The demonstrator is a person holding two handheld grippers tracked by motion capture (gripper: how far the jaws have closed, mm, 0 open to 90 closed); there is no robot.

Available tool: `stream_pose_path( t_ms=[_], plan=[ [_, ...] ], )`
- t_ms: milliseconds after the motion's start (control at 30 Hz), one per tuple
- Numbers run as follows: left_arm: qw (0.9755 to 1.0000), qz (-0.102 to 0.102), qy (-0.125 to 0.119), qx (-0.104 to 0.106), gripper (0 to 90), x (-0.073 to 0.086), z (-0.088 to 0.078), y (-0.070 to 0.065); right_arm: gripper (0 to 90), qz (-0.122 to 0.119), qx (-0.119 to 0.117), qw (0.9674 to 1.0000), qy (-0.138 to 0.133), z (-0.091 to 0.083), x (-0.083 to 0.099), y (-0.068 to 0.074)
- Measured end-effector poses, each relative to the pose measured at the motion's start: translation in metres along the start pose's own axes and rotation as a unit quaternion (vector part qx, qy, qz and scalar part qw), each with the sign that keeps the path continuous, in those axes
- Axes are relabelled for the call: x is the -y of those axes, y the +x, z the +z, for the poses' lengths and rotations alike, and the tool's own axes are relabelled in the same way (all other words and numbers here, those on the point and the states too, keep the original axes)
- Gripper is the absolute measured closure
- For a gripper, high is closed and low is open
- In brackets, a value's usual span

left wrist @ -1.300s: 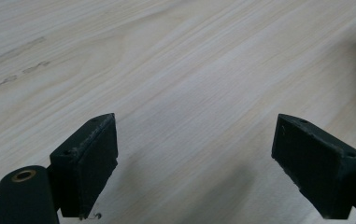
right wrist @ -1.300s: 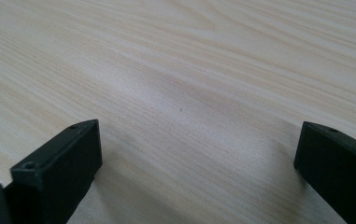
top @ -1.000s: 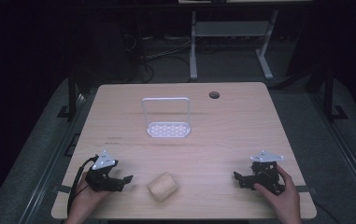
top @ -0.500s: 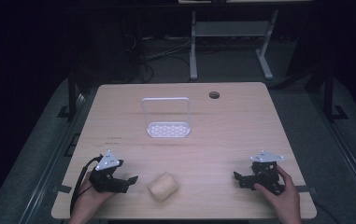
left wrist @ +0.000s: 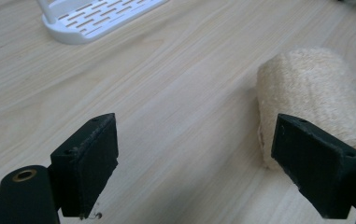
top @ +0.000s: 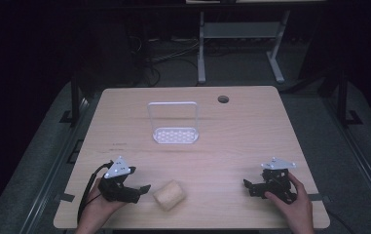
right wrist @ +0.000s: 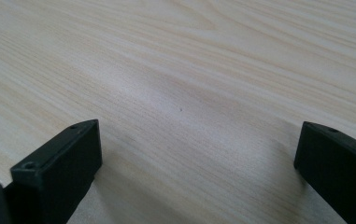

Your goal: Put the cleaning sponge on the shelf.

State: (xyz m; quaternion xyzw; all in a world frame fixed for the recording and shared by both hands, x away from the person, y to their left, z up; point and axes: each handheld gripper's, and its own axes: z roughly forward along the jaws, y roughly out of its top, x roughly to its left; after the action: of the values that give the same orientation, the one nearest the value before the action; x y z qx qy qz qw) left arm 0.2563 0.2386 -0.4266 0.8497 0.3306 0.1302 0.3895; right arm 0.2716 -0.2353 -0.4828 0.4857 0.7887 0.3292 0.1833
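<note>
Pale, fibrous and cream-coloured, a short loofah-like roll (top: 169, 194) lies on its side near the front edge of the light wooden table (top: 241, 131), left of the middle. We see it in the left gripper view (left wrist: 313, 105) just beyond the right-hand jaw, resting on the wood, with that jaw in front of its lower end; whether the two touch we cannot tell.

The left gripper (top: 137, 187) sits just beside the roll, held by the person's left hand (top: 98, 207). Its jaws stand wide apart and hold nothing, with bare table between them.

Farther back, near the table's centre, we see a white rack (top: 174, 127) with a slotted base and an upright wire frame, well apart from the roll. A small round hole (top: 223, 99) sits near the far edge.

At the front right, well apart from everything else, the right gripper (top: 253, 186) rests in the person's right hand (top: 292, 207). In the right gripper view its jaws are also spread wide over plain wood, gripping nothing.
</note>
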Motion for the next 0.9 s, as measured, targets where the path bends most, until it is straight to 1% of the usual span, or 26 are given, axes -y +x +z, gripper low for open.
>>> stream_pose_path(
  t_ms=[267, 367, 567, 733, 833, 867, 900],
  plan=[
    [0.9999, 0.006, -0.003, 0.010, 15.0, -0.011, 0.001, -0.007, 0.7, 0.000, 0.000, 1.0000, 0.000, 0.000, 0.000, 0.000],
    [0.9998, 0.007, -0.004, 0.019, 15.0, -0.016, 0.003, -0.011, 0.6, 0.000, 0.000, 1.0000, -0.001, 0.000, 0.000, 0.000],
    [0.9995, 0.017, 0.000, 0.027, 15.0, -0.020, 0.006, -0.018, 0.6, 0.001, 0.000, 1.0000, -0.001, 0.000, 0.000, 0.000],
    [0.9993, 0.021, -0.001, 0.032, 15.0, -0.023, 0.007, -0.022, 0.6, 0.000, 0.000, 1.0000, -0.001, 0.000, 0.000, 0.000],
    [0.9990, 0.023, -0.002, 0.038, 15.0, -0.025, 0.008, -0.026, 0.6, 0.000, 0.000, 1.0000, -0.001, 0.000, 0.000, 0.000],
    [0.9989, 0.029, 0.002, 0.038, 15.0, -0.026, 0.008, -0.027, 0.7, 0.000, 0.000, 1.0000, -0.001, 0.000, 0.000, 0.000],
    [0.9988, 0.029, 0.001, 0.038, 15.0, -0.026, 0.009, -0.028, 0.7, 0.000, 0.000, 1.0000, -0.001, 0.000, 0.000, 0.000]
  ],
)
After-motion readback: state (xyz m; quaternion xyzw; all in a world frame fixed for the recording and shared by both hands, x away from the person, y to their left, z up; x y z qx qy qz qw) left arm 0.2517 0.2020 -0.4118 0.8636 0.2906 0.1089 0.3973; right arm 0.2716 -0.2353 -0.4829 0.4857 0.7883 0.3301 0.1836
